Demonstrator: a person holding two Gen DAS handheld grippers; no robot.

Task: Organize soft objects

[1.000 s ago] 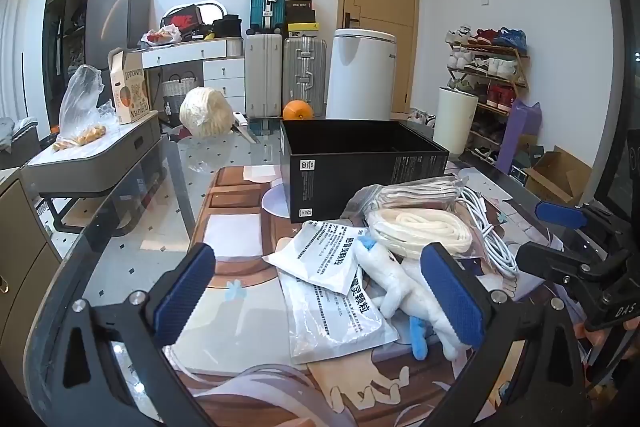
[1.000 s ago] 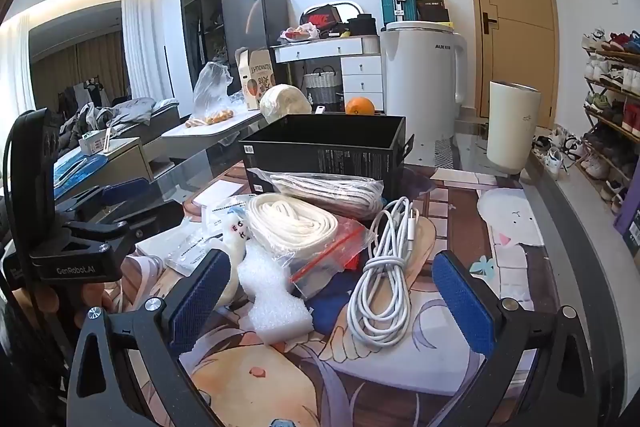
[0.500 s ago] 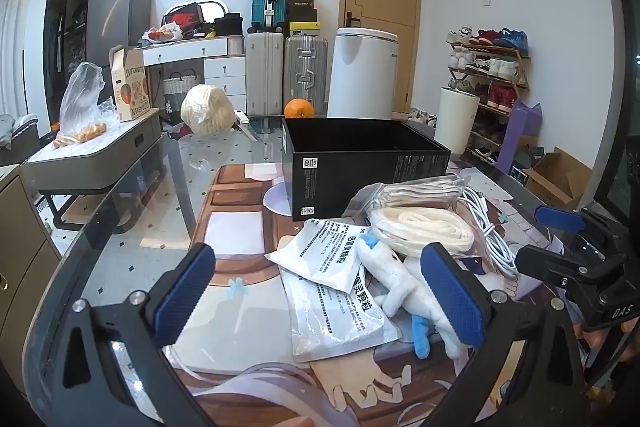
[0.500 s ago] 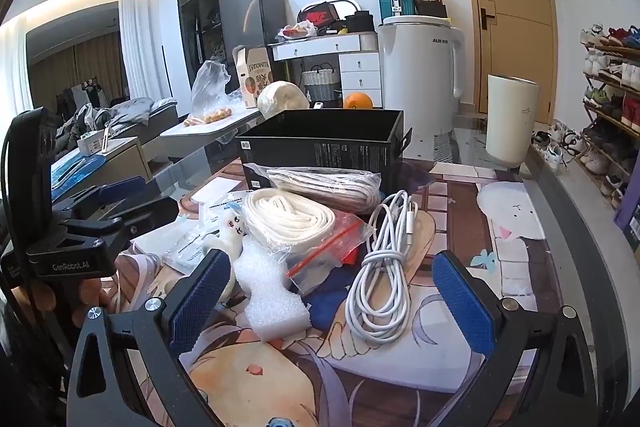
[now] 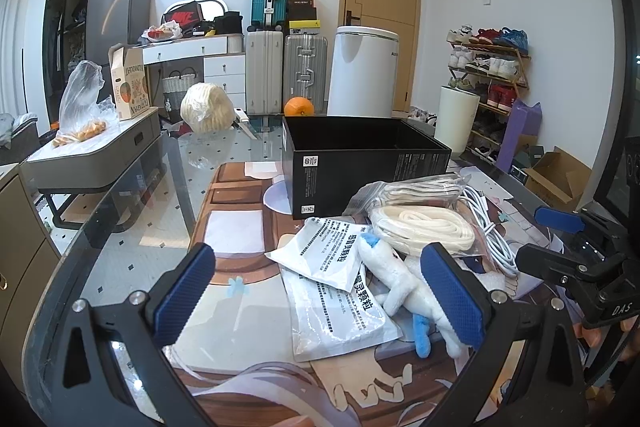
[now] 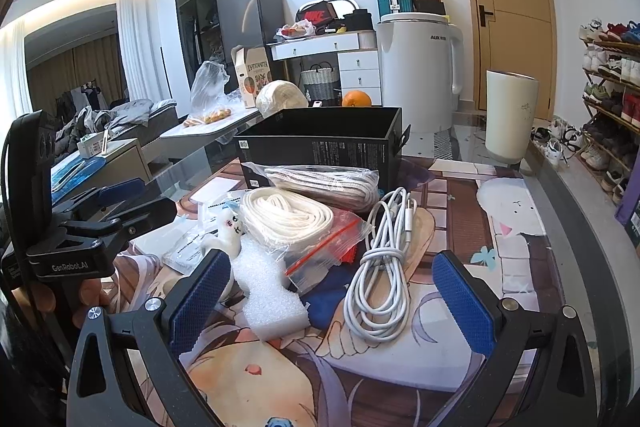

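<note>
A pile of soft things lies on the printed mat in front of an open black box (image 5: pixel 360 163) (image 6: pixel 324 147). It holds a white plush toy (image 5: pixel 404 287) (image 6: pixel 229 227), a bagged coil of white rope (image 5: pixel 420 231) (image 6: pixel 288 217), a second bagged rope bundle (image 6: pixel 324 183), a white cable coil (image 6: pixel 384 267), a white foam piece (image 6: pixel 268 291) and white printed packets (image 5: pixel 332 279). My left gripper (image 5: pixel 320 295) is open and empty above the packets. My right gripper (image 6: pixel 328 301) is open and empty above the foam and cable.
An orange (image 5: pixel 298 107) and a wrapped pale ball (image 5: pixel 206 109) sit beyond the box on the glass table (image 5: pixel 140 211). A grey side table (image 5: pixel 92 155) stands left. A shoe rack (image 5: pixel 492 75) and white bin (image 6: pixel 508 119) stand right.
Both grippers have stayed open and drifted only slightly; the pile sits a touch lower and nearer in the right wrist view. Nothing was picked up.
</note>
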